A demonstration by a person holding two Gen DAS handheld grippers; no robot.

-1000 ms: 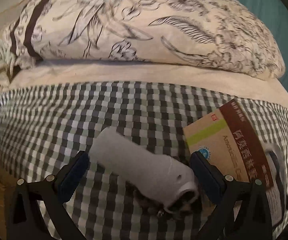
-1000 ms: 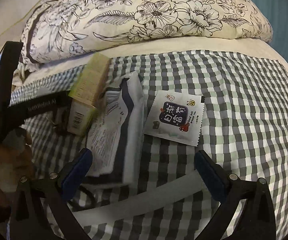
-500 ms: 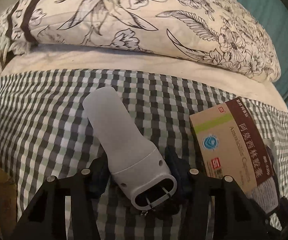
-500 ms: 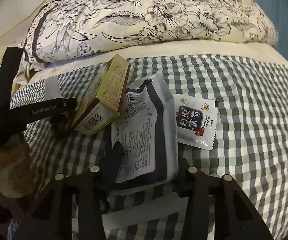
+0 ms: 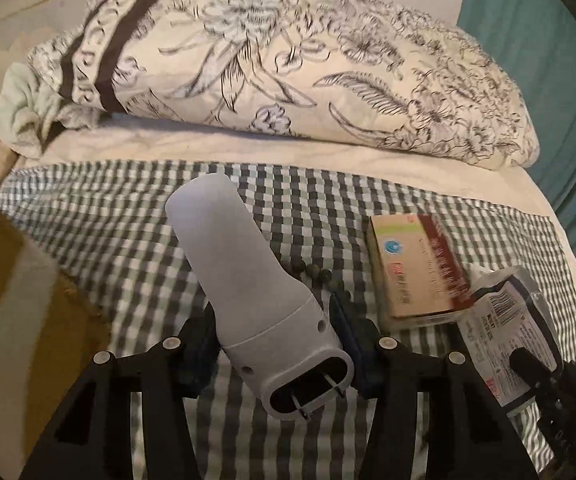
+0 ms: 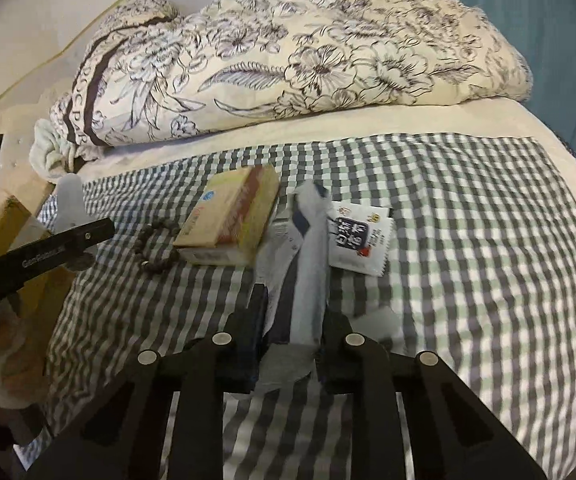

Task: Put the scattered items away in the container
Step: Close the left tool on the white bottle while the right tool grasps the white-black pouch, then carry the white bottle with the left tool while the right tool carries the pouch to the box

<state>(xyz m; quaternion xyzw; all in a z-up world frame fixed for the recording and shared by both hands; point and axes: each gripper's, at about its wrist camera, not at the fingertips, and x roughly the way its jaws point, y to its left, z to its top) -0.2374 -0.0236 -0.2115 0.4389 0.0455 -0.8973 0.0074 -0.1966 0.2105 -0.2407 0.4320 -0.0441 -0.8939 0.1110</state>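
My left gripper (image 5: 278, 346) is shut on a grey plug-in device (image 5: 248, 276), held lifted above the checked cloth (image 5: 108, 220); its two prongs face the camera. My right gripper (image 6: 291, 344) is shut on a white and navy plastic packet (image 6: 307, 256), raised on edge. A medicine box (image 6: 228, 220), also in the left wrist view (image 5: 411, 272), a dark bead bracelet (image 6: 156, 248) and a small white sachet (image 6: 357, 240) lie on the cloth (image 6: 467, 220). The left gripper shows at the left of the right wrist view (image 6: 44, 256).
A folded floral duvet (image 5: 288, 68) lies across the back of the bed. A brown cardboard surface (image 5: 20, 300) sits off the cloth's left edge. A teal curtain (image 5: 547, 40) hangs at the right.
Both grippers went from open to shut, the left on the grey device and the right on the packet. Both items have since been lifted off the cloth, the packet tipping on edge.
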